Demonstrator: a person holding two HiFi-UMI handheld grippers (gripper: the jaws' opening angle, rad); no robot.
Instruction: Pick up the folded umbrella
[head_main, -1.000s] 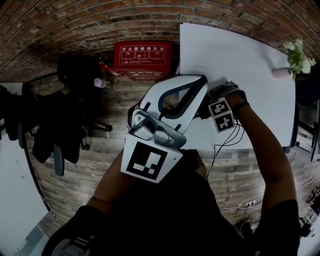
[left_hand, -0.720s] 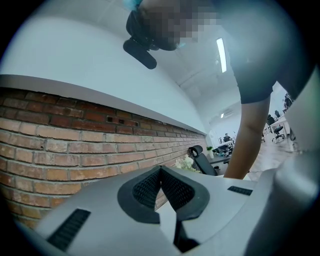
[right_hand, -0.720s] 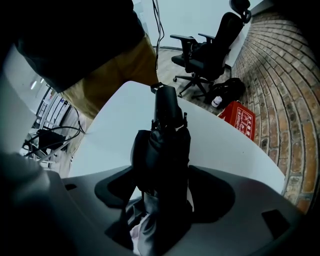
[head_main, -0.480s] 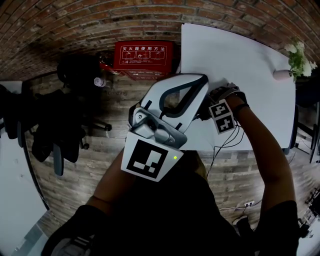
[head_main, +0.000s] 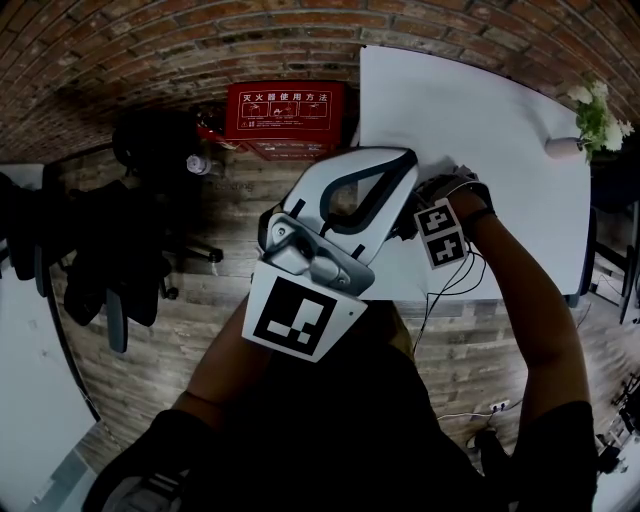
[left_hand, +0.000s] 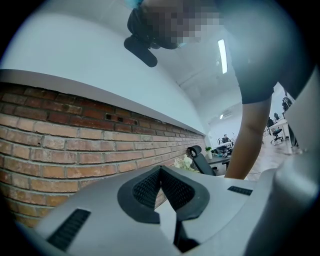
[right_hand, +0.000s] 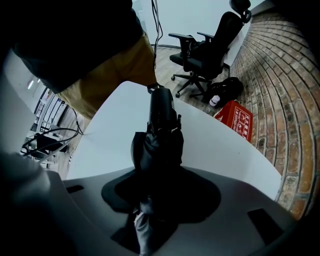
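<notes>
The folded umbrella (right_hand: 160, 135) is black and lies on the white table (right_hand: 110, 135), its handle end (right_hand: 161, 102) pointing away from the camera in the right gripper view. My right gripper (right_hand: 157, 200) points straight down over it. Its jaws are closing, with the umbrella's bundled fabric between them and the pads against its sides. In the head view only this gripper's marker cube (head_main: 443, 232) shows, at the table's (head_main: 500, 130) near edge. My left gripper (head_main: 403, 160) is held level in front of it, shut and empty, with its pads (left_hand: 150, 187) meeting at the tips.
A red box (head_main: 285, 115) stands on the wooden floor by the brick wall, left of the table. A black office chair (head_main: 140, 230) is further left. A vase of white flowers (head_main: 590, 115) sits at the table's far right. Cables (head_main: 455, 285) hang off the near edge.
</notes>
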